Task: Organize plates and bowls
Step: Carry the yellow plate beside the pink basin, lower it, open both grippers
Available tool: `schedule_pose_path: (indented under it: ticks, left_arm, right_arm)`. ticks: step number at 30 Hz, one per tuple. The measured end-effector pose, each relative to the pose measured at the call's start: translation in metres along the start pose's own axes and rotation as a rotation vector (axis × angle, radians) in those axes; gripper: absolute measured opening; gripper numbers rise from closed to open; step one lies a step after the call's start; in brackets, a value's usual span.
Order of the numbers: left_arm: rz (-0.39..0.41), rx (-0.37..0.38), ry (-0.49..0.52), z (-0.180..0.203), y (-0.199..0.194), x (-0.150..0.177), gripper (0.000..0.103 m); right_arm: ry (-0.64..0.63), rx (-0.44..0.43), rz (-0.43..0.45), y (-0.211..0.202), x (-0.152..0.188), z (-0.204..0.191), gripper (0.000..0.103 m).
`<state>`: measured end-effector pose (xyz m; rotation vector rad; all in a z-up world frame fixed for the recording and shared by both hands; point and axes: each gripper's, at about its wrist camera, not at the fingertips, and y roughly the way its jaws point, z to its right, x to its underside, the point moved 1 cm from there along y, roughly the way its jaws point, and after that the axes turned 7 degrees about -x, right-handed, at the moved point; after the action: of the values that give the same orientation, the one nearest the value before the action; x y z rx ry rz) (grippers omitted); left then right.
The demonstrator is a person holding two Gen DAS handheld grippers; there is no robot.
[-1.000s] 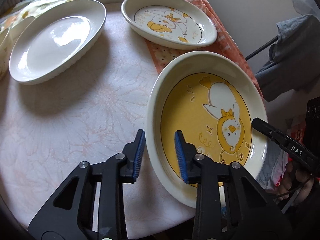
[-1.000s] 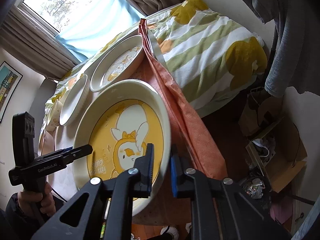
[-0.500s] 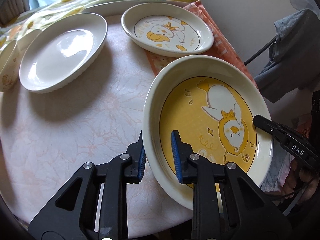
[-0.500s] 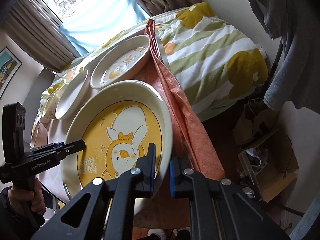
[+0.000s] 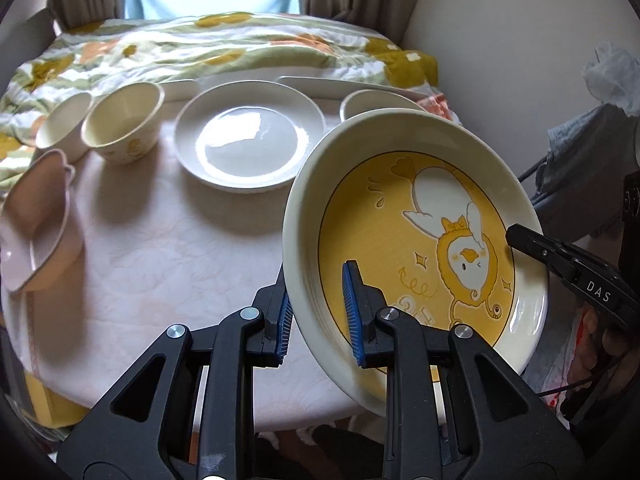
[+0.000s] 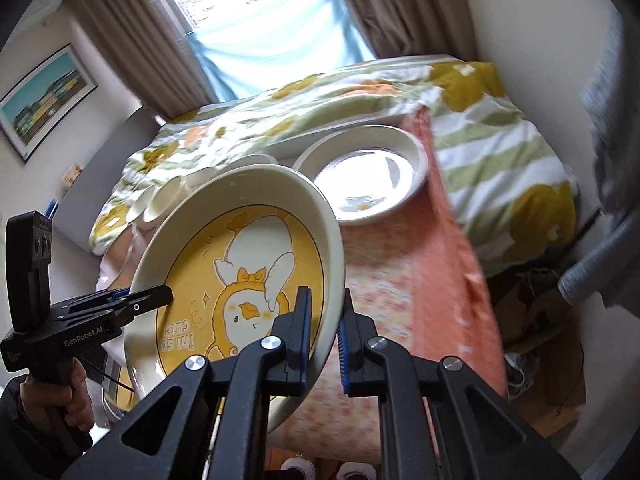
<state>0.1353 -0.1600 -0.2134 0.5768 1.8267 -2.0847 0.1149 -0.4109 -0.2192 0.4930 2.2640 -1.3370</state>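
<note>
The yellow duck plate point(image 5: 404, 216) is in the air above the worktop point(image 5: 160, 248), tilted, and held from two sides. The left hand-held gripper point(image 5: 318, 312) is clamped on its near rim, and the right hand-held gripper point(image 6: 323, 332) is clamped on the opposite rim. A plain white plate point(image 5: 248, 144) and two cream bowls point(image 5: 120, 120) rest on the worktop behind it.

Bowls point(image 5: 122, 122) left of plate point(image 5: 250, 146)

Daylit window point(image 6: 256, 12) with brown curtains point(image 6: 132, 48), floral-quilted bed point(image 5: 208, 44), framed picture point(image 6: 44, 96) on pale wall
</note>
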Motion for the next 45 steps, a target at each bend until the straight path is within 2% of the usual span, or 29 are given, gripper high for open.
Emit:
schedule_pose_path:
  ticks: [8, 13, 18, 25, 35, 42, 45]
  left_arm:
    - [-0.007, -0.089, -0.111, -0.095, -0.016, 0.020, 0.021]
    - [-0.042, -0.146, -0.143, -0.142, -0.002, 0.040, 0.021]
    - [-0.075, -0.151, -0.167, -0.178, 0.019, 0.055, 0.021]
    - [-0.066, -0.152, -0.153, -0.199, 0.039, 0.055, 0.021]
    - [-0.079, -0.112, -0.162, -0.209, 0.050, 0.060, 0.021]
    - [-0.079, -0.126, -0.135, -0.207, 0.052, 0.058, 0.021]
    - [-0.068, -0.157, -0.119, -0.203, 0.051, 0.057, 0.021]
  right_arm:
    - [-0.107, -0.090, -0.102, 0.061, -0.007, -0.077, 0.012]
    - [-0.125, -0.132, -0.184, 0.111, 0.009, -0.114, 0.012]
    - [-0.122, -0.132, -0.240, 0.150, 0.026, -0.137, 0.012]
    - [-0.114, -0.119, -0.245, 0.180, 0.034, -0.142, 0.012]
    - [-0.103, -0.096, -0.249, 0.186, 0.042, -0.141, 0.012]
    - [-0.111, -0.079, -0.250, 0.186, 0.043, -0.144, 0.012]
    - [-0.106, -0.074, -0.251, 0.187, 0.043, -0.143, 0.012]
